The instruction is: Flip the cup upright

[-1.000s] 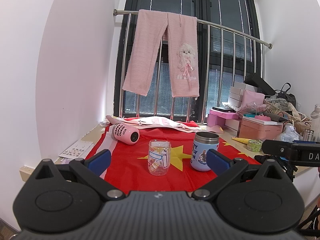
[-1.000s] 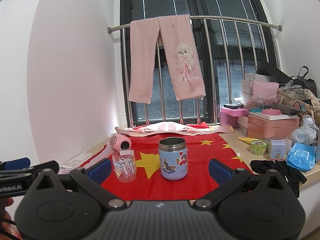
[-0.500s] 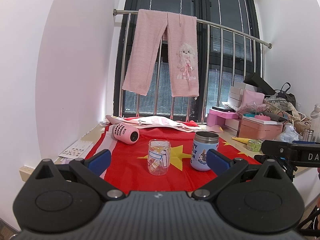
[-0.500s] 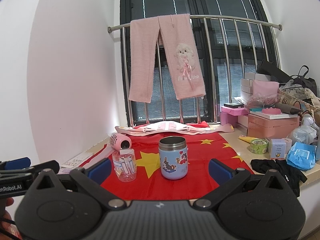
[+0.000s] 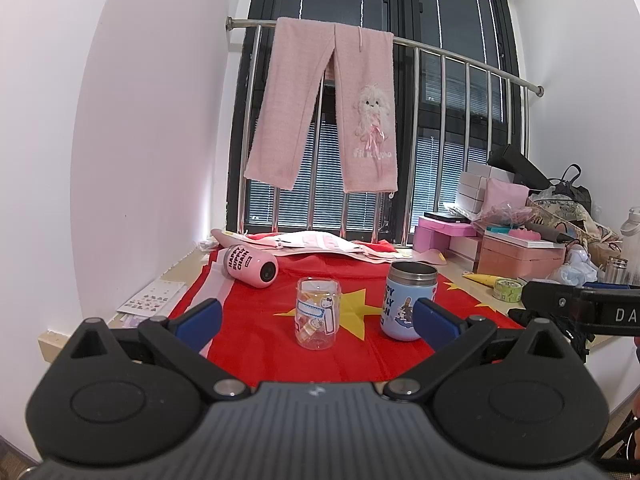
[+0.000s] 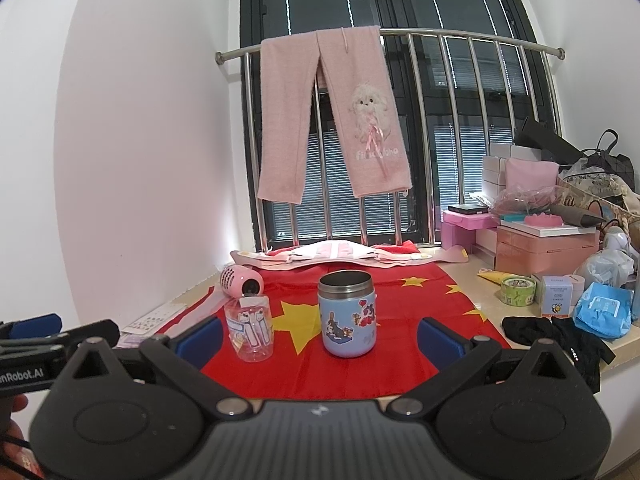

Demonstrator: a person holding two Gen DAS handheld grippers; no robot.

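Viewing through the left wrist, I am holding the left gripper (image 5: 316, 314) released and empty; the pink cup (image 5: 251, 267), smooth plastic, is lying on its side at ten o'clock on the red cloth (image 5: 256, 336), untouched. Viewing through the right wrist, I am keeping the right gripper (image 6: 318, 336) spread wide; that cylinder is resting at eleven o'clock.

White walls (image 5: 120, 120) stand on both sides. A big dark window (image 6: 400, 8) with blinds fills the back — shiny metal bars (image 6: 460, 140) stand before it. Pink pants (image 5: 324, 108) hang on the rail.
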